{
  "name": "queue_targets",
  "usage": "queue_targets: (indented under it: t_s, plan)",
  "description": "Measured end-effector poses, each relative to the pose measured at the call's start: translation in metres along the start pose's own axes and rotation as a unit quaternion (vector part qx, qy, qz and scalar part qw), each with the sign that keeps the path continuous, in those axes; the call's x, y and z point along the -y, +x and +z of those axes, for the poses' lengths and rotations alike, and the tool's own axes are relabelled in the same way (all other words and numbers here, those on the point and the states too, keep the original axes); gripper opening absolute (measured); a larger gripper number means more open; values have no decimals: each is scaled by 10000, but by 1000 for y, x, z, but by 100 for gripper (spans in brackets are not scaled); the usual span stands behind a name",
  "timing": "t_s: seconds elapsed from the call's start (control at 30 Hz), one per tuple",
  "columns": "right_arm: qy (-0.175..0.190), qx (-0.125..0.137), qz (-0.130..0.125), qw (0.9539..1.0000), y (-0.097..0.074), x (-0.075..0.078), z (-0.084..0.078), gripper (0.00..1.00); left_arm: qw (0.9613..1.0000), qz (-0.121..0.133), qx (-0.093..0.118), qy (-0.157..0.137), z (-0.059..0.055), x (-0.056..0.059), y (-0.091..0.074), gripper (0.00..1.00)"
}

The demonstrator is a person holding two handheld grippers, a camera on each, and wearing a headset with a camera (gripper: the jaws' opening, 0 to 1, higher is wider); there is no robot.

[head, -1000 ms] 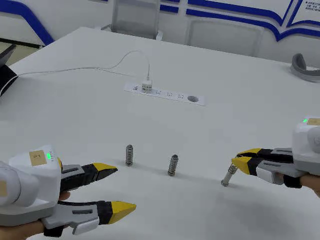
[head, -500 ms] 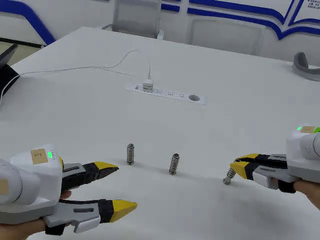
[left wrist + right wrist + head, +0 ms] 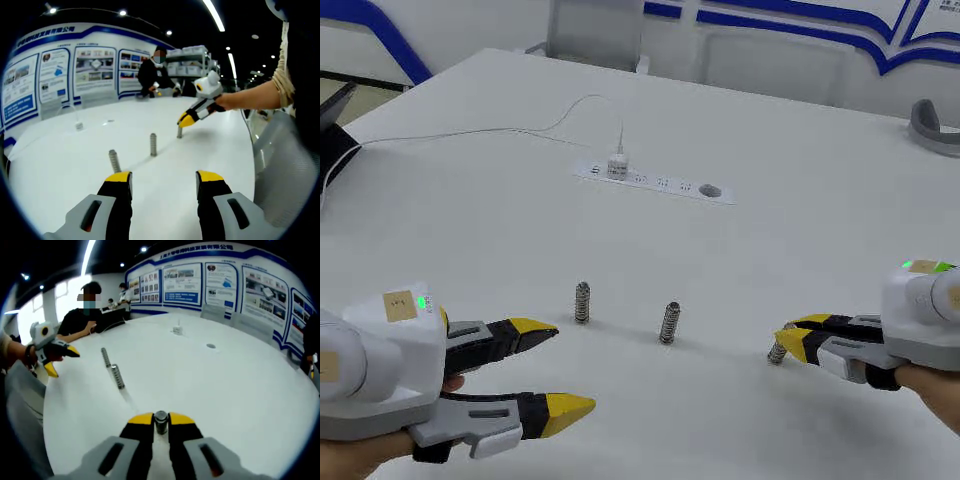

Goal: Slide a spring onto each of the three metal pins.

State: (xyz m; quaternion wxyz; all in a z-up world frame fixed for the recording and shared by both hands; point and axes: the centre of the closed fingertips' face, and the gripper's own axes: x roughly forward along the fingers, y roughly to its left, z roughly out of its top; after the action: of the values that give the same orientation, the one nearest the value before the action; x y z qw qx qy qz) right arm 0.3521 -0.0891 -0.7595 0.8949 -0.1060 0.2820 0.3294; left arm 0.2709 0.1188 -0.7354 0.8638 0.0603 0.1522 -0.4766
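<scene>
Springs stood in a row on the surface (image 3: 800,230). The left spring (image 3: 582,301) and the middle spring (image 3: 669,322) were each already sleeved over an upright pin, clear of either tool. The third spring (image 3: 777,351) was at the right end, and that was where things had changed. A second earlier it leaned over with the right tool (image 3: 789,337) only at its top. Now it stood closer to upright, and the right gripper view showed the jaws closed to a narrow gap on its upper end. I judged this to be the last spring being seated, so the task was close to done, provided the pin stayed standing on release. The left tool (image 3: 572,366) hung wide open and empty, short of the left spring. The surface was white and broad, and farther back it carried a power strip (image 3: 655,183) with a plugged-in cable (image 3: 470,133). A chair (image 3: 595,30) stood beyond the far edge, before walls with blue trim. The gripper views showed other people in the room.
</scene>
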Motion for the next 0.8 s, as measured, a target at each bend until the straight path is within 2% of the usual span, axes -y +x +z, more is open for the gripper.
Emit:
queue_targets:
  t_s: [0.8]
  plan:
    - [-76,17,263,9996,11,-26,9,12,10000,5,20,-5,1,0,-1,52]
